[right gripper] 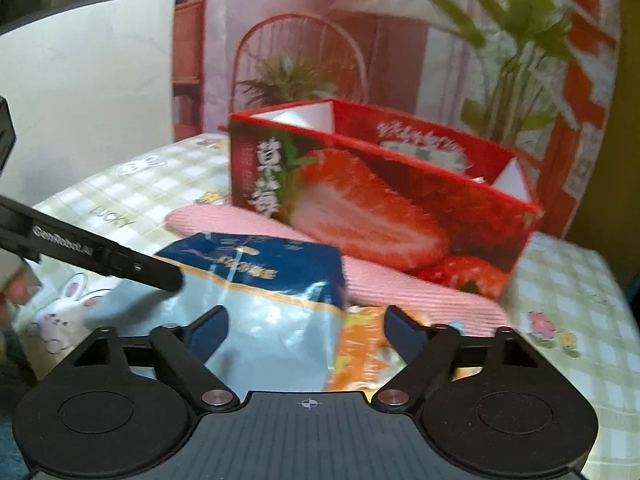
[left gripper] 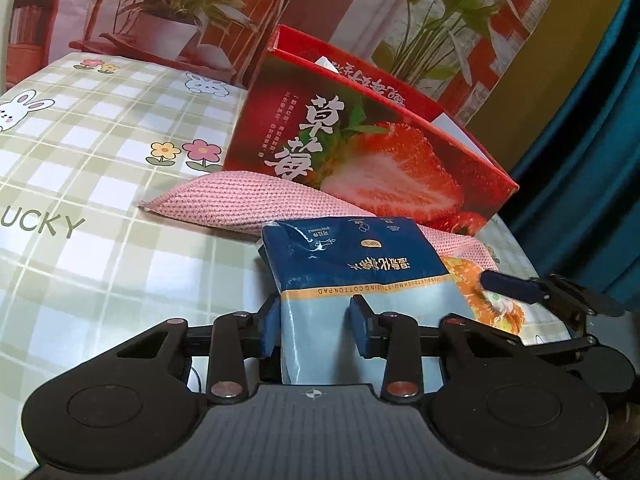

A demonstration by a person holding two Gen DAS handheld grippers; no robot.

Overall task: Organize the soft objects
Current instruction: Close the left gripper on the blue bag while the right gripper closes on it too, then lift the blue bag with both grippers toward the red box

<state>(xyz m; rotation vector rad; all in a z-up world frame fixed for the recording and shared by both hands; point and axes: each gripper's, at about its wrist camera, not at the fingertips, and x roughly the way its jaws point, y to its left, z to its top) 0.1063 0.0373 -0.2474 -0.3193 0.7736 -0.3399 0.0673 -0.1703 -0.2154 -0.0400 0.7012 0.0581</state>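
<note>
My left gripper (left gripper: 314,328) is shut on a blue and pale cotton pad pack (left gripper: 352,256), pinching its near end. The pack (right gripper: 256,280) lies in front of a pink knitted cloth (left gripper: 240,204) and a red strawberry box (left gripper: 360,152). An orange snack packet (left gripper: 492,300) lies to the pack's right, under the right gripper's fingertip (left gripper: 508,284). My right gripper (right gripper: 306,334) is open, its fingers astride the pack's edge and the orange packet (right gripper: 360,348). The open-topped box (right gripper: 380,196) and the cloth (right gripper: 400,280) also show in the right wrist view.
A green checked tablecloth (left gripper: 100,152) with rabbits and flowers covers the table. A printed backdrop with plants stands behind the box. A teal curtain (left gripper: 592,160) hangs at the right. The left gripper's arm (right gripper: 88,252) crosses the right wrist view at the left.
</note>
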